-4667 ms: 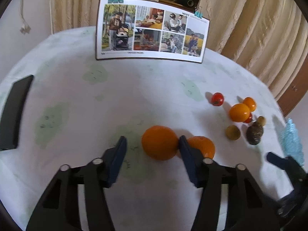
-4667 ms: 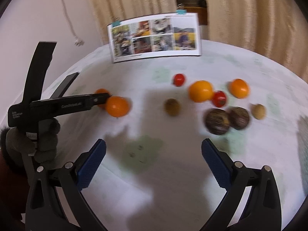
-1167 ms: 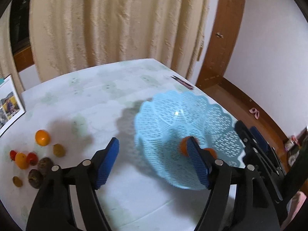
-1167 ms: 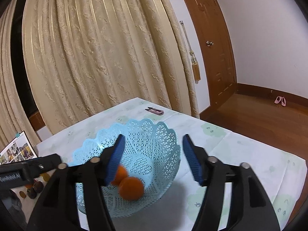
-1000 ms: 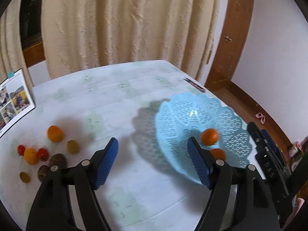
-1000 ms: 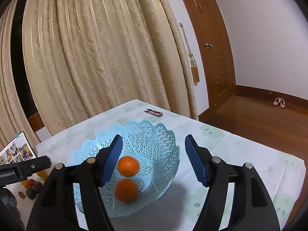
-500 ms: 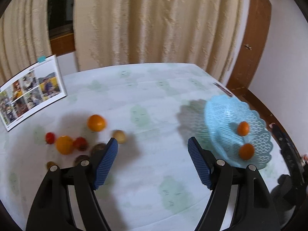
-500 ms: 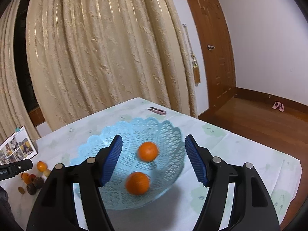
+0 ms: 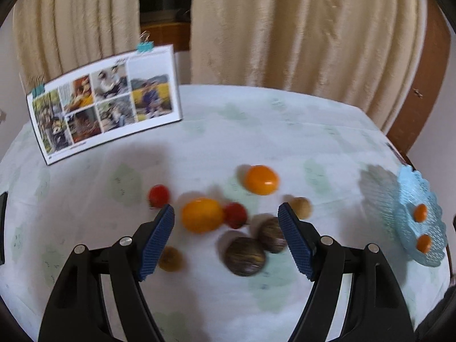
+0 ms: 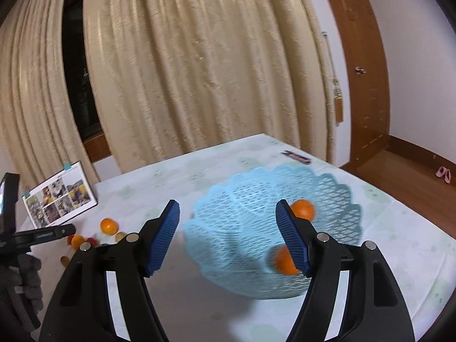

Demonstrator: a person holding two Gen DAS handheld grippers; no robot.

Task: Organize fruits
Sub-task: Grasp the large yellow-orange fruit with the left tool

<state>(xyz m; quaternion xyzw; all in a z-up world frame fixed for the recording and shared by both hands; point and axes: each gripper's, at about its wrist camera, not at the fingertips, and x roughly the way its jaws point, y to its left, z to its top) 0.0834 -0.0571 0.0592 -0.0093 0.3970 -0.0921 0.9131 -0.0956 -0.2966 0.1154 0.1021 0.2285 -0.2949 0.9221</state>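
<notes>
Your left gripper [image 9: 226, 238] hangs with jaws wide apart, gripping nothing, over loose fruit [image 9: 202, 214] on the pale cloth-covered table [image 9: 256, 131], photo card [image 9: 105, 99] propped at the back by the curtains [image 9: 299, 28], basket [image 9: 419, 219] at the right edge. From the right, your gripper [image 10: 228, 236] is spread wide too, empty, framing the blue basket [image 10: 248, 208] with two oranges [image 10: 303, 209] inside. Bare cloth lies around it before the table [image 10: 399, 228] drops to wood floor [image 10: 413, 165] by the door [image 10: 356, 57].

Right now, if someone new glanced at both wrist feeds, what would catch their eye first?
Probably the light blue basket holding two oranges, seen past the open right hand-held gripper. Next, the loose cluster of fruit on the tablecloth between the open left hand-held gripper's fingers, orange, red and dark brown pieces. Behind it stands a photo card held upright by clips.
</notes>
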